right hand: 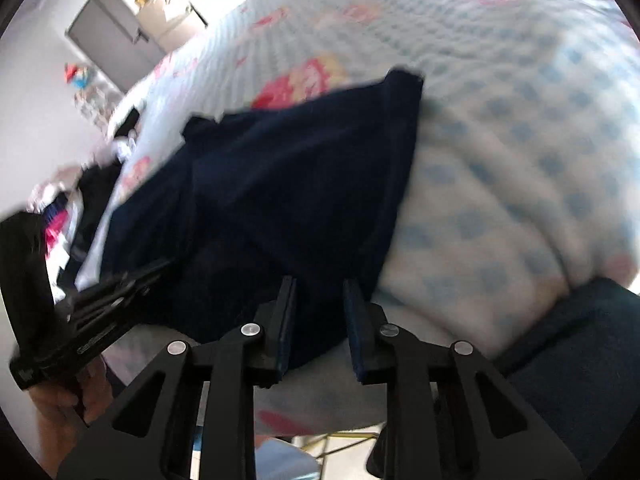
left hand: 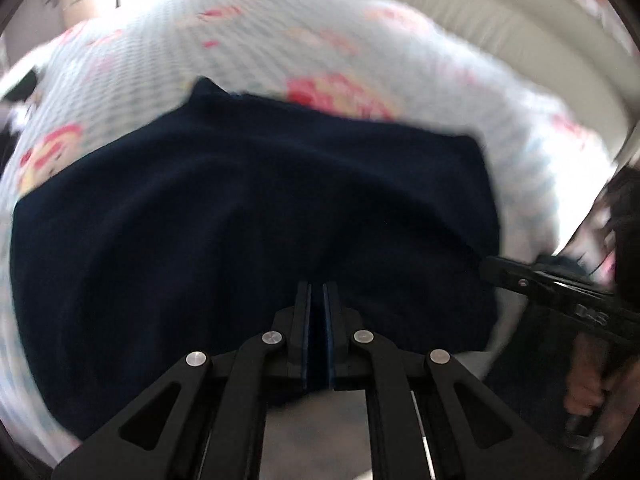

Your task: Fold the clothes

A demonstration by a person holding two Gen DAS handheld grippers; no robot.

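A dark navy garment (left hand: pixel 248 208) lies spread on a bed with a blue-checked, flower-print cover (left hand: pixel 248 40). My left gripper (left hand: pixel 317 292) is shut on the garment's near edge. My right gripper (right hand: pixel 320 292) stands partly open over the garment's (right hand: pixel 288 168) near right edge; cloth lies between its fingers and they do not press on it. The right gripper also shows at the garment's right side in the left wrist view (left hand: pixel 492 266). The left gripper shows at the left of the right wrist view (right hand: pixel 156 268).
The bed cover (right hand: pixel 500 140) hangs over the near edge. A cream headboard or wall panel (left hand: pixel 480 12) stands behind the bed. A grey cabinet (right hand: pixel 108 36) and cluttered items (right hand: pixel 60 200) sit to the left of the bed. A dark blue cushion (right hand: pixel 580 340) lies at right.
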